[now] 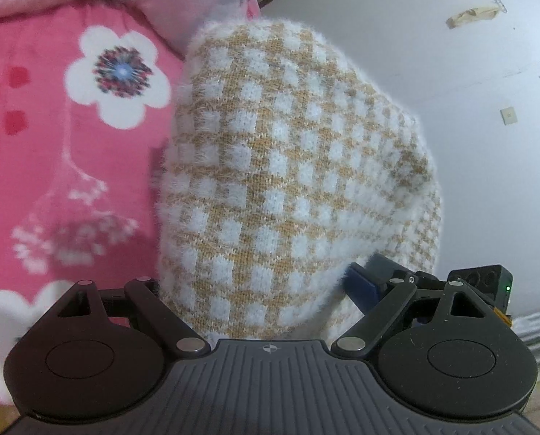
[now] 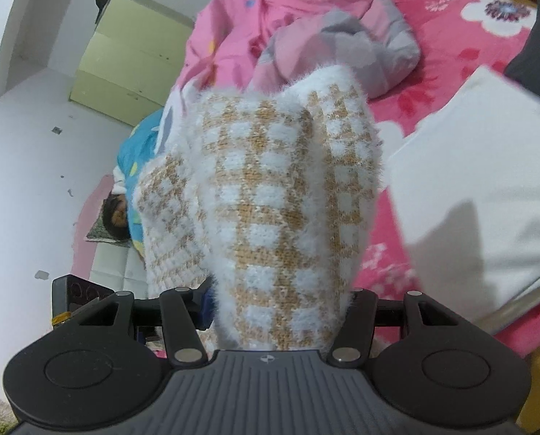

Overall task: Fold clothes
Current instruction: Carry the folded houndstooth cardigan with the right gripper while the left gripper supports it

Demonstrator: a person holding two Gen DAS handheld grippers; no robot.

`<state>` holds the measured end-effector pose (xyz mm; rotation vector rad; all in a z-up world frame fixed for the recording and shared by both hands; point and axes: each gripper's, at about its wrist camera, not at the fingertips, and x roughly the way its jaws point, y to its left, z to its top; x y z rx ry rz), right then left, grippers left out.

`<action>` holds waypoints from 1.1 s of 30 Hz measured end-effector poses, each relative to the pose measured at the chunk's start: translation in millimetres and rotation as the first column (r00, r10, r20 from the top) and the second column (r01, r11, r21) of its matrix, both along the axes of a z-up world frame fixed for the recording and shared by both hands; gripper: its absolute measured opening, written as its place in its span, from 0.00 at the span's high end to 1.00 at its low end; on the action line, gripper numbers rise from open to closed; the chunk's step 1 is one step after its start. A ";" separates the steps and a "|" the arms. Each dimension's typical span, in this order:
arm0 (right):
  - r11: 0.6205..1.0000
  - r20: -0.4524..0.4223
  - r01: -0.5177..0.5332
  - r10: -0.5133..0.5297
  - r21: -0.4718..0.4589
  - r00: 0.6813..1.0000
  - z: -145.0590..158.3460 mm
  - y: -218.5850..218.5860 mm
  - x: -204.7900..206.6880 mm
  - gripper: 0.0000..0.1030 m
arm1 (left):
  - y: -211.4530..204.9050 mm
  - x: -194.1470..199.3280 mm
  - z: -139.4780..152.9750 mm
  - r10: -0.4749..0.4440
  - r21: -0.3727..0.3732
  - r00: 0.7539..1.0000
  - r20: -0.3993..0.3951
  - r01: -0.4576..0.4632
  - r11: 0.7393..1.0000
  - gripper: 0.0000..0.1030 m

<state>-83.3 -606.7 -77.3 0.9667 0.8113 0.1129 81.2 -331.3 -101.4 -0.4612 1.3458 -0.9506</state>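
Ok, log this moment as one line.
task: fold clothes | left gripper: shut on sweater | right gripper: shut on sweater | sweater: bunched, lifted above bed

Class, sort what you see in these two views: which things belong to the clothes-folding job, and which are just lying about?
Part of the job:
- checked fuzzy sweater
- left gripper, sweater bunched between its fingers
- right gripper, likewise

Just lying about:
- pink flowered bedsheet
- crumpled pink and grey quilt
- white pillow
- pale green cabinet
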 end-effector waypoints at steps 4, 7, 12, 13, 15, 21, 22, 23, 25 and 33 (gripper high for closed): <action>1.000 -0.027 -0.022 0.022 -0.006 0.999 1.6 -57.0 2.4 0.43 | -49.3 -1.2 -11.3 0.008 -0.019 1.000 -0.017 -0.008 1.000 0.15; 0.999 -0.056 -0.040 0.040 0.000 0.998 -3.3 -96.8 7.2 0.43 | -78.5 -3.6 -19.8 0.020 -0.027 0.999 -0.039 -0.021 0.999 0.15; 0.996 -0.136 -0.079 0.084 0.038 0.987 -18.3 -153.4 29.3 0.43 | -118.8 3.2 -42.1 0.064 -0.008 0.993 -0.103 -0.065 0.998 0.15; 0.995 -0.151 -0.091 0.097 0.043 0.984 -23.3 -163.0 35.2 0.43 | -124.2 5.9 -46.2 0.075 -0.005 0.990 -0.117 -0.077 0.997 0.15; 0.993 -0.176 -0.111 0.118 0.052 0.977 -31.3 -178.4 49.3 0.43 | -133.6 12.4 -54.7 0.096 0.002 0.985 -0.144 -0.097 0.995 0.15; 0.980 -0.240 -0.152 0.180 0.131 0.954 -72.0 -210.7 92.1 0.43 | -152.5 34.3 -81.6 0.134 0.060 0.975 -0.180 -0.125 0.990 0.15; 0.977 -0.249 -0.154 0.188 0.149 0.950 -80.0 -213.1 97.7 0.43 | -153.6 37.3 -84.8 0.139 0.073 0.973 -0.186 -0.127 0.989 0.15; 0.974 -0.261 -0.150 0.192 0.170 0.946 -88.1 -215.5 102.3 0.44 | -154.8 40.4 -88.1 0.144 0.087 0.971 -0.193 -0.129 0.988 0.15; 0.969 -0.276 -0.148 0.200 0.198 0.940 -100.6 -219.5 109.3 0.43 | -156.0 45.1 -91.8 0.149 0.105 0.967 -0.204 -0.130 0.986 0.15; 0.955 -0.293 -0.130 0.209 0.266 0.933 -127.6 -233.6 120.1 0.43 | -164.0 57.7 -100.1 0.130 0.129 0.966 -0.226 -0.102 0.986 0.15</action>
